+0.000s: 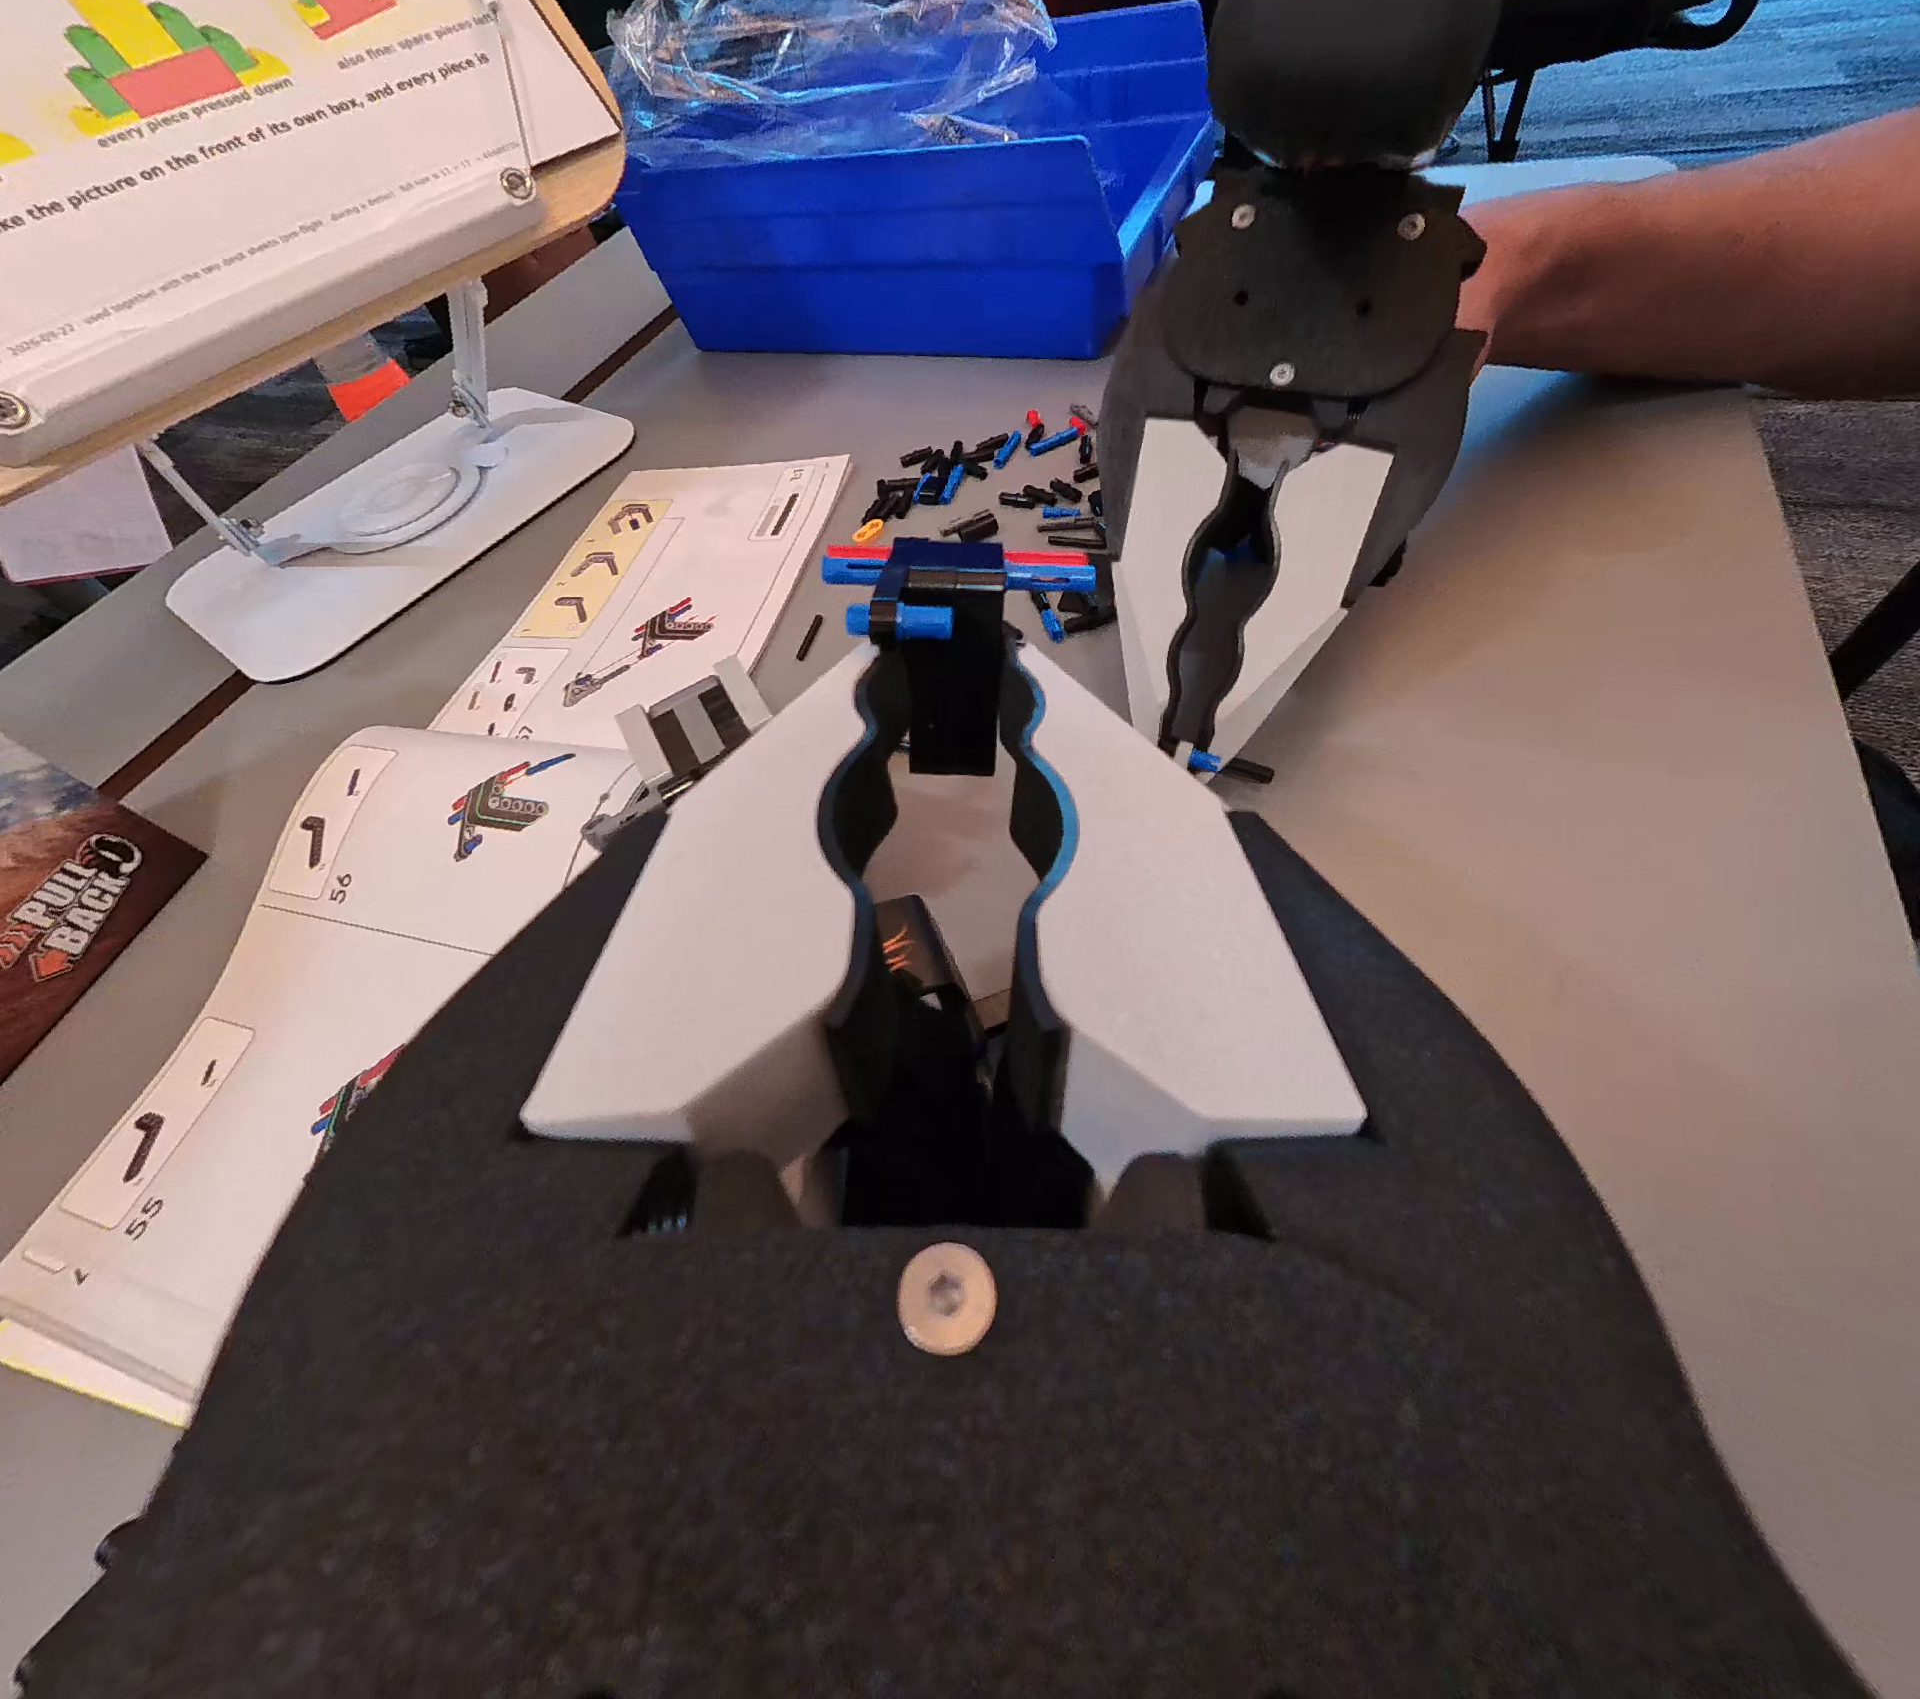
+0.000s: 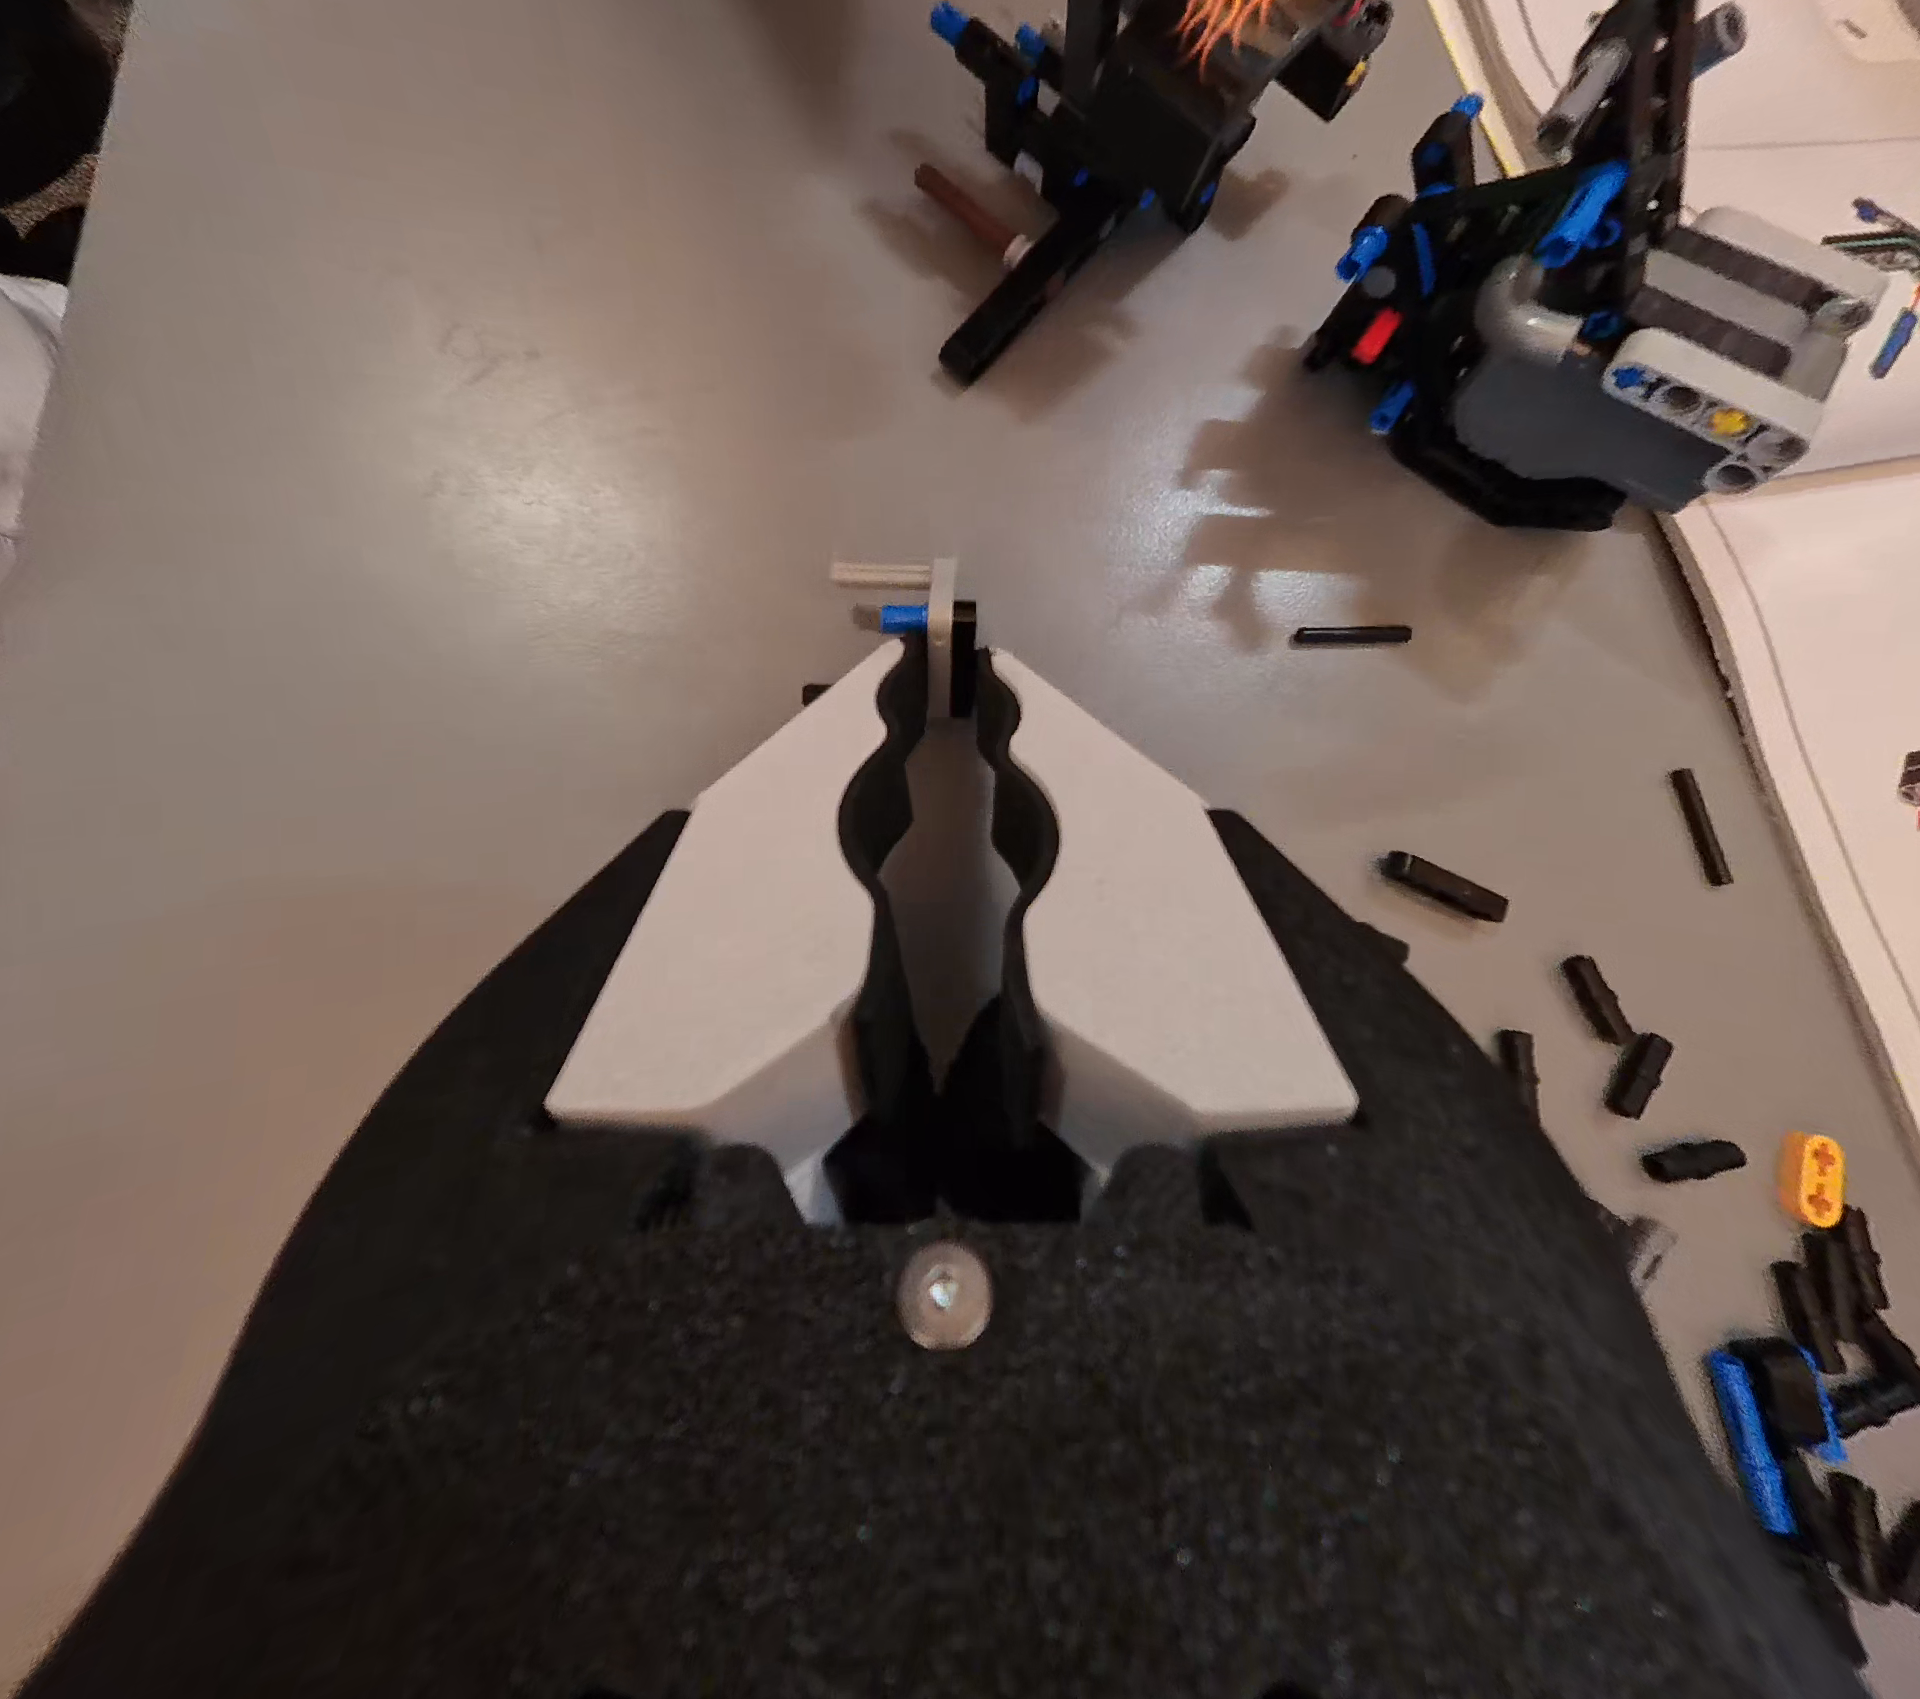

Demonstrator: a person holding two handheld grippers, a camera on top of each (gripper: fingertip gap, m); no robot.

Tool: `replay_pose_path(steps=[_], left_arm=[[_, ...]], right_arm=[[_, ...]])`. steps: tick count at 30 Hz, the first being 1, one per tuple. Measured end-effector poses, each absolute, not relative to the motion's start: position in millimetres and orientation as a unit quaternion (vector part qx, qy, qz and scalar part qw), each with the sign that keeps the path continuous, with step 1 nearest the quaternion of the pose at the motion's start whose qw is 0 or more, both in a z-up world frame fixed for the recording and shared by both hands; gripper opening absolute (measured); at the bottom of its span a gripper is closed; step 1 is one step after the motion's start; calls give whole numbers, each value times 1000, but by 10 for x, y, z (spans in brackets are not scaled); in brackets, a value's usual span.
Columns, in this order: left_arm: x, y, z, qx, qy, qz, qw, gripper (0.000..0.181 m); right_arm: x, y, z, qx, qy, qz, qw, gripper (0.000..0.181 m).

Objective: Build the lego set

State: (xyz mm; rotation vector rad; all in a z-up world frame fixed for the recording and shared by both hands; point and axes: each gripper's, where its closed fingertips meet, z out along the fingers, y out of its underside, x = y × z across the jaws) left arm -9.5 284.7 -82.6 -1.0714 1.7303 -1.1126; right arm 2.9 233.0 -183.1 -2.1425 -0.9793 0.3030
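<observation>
— What do we hold in the left gripper (image 1: 948,693)?

— We clamp a black block (image 1: 951,673) between its two tips, above the grey table (image 1: 1507,818). A blue pin (image 1: 902,619) sticks out of its left side, and a blue bar (image 1: 961,577) with a red rod along it crosses the far end.

— And the right gripper (image 2: 948,673)?

— We have it closed on a small flat piece (image 2: 951,652), pale grey on one face and black on the other. A short blue peg (image 2: 902,616) and a cream rod (image 2: 878,574) jut out to its left. From the left wrist view, this gripper (image 1: 1205,750) points down with its tips close to the table; whether they touch it, we cannot tell.

— Where is the rest of the set?

— We see two partly built chunks standing on the table: a black one with a flame sticker (image 2: 1143,60), and a grey and black one (image 2: 1590,319) sitting at the edge of the open instruction booklet (image 1: 416,870). Loose black and blue pins (image 1: 997,496) are scattered in front of a blue bin (image 1: 883,267), and a small orange piece (image 2: 1816,1180) lies among them.
</observation>
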Motion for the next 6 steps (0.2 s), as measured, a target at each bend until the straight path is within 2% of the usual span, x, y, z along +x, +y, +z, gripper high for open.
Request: replay_pose_path(steps=[1,6], left_arm=[[-93,2849,-835,-424,685,-439,399,15],[-93,2860,-847,-423,688,-433,400,15]], right_arm=[[33,2327,-1852,-838,-383,118,370,7],[33,2304,-1870,-844,-381,121,357,12]])
